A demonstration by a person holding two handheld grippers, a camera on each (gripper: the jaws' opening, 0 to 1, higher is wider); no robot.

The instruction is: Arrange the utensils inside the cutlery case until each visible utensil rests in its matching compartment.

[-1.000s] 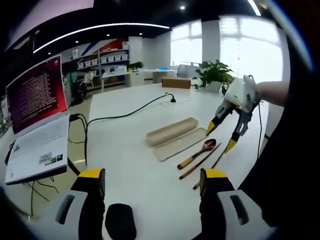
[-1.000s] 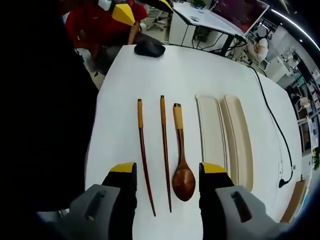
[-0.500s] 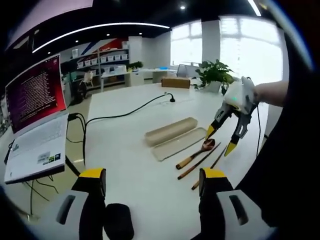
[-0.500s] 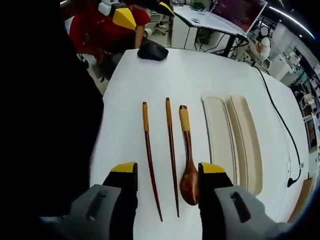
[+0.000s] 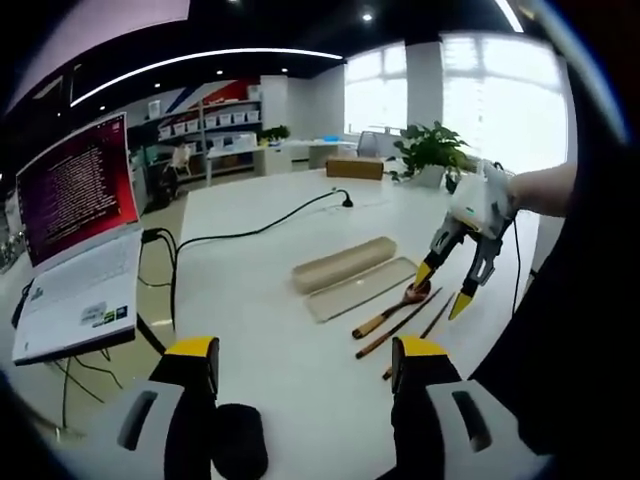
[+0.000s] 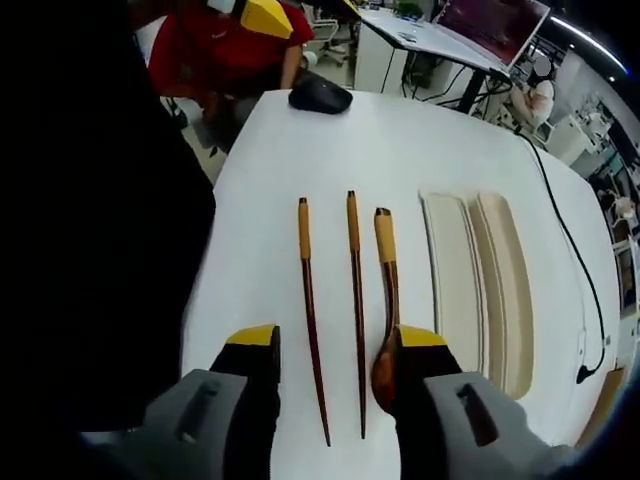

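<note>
Three wooden utensils with yellow-wrapped handles lie side by side on the white table: two chopsticks [image 6: 312,320] [image 6: 356,300] and a spoon [image 6: 386,290]. The beige cutlery case tray [image 6: 452,290] lies just right of the spoon, and its lid [image 6: 505,290] lies beside the tray. My right gripper [image 6: 336,345] is open and hangs low over the utensil tips. Its right jaw covers part of the spoon bowl. In the left gripper view the right gripper [image 5: 442,290] stands over the spoon [image 5: 392,308] beside the tray [image 5: 360,288]. My left gripper [image 5: 305,360] is open and holds nothing.
A black mouse [image 5: 240,455] [image 6: 320,95] lies near the table's end. An open laptop [image 5: 75,250] sits on a side desk, and a black cable [image 5: 250,230] crosses the table beyond the case. A person in red [image 6: 215,55] stands past the mouse.
The right gripper has come down closer to the utensils, and the spoon bowl now lies against its right jaw. The left gripper has barely shifted.
</note>
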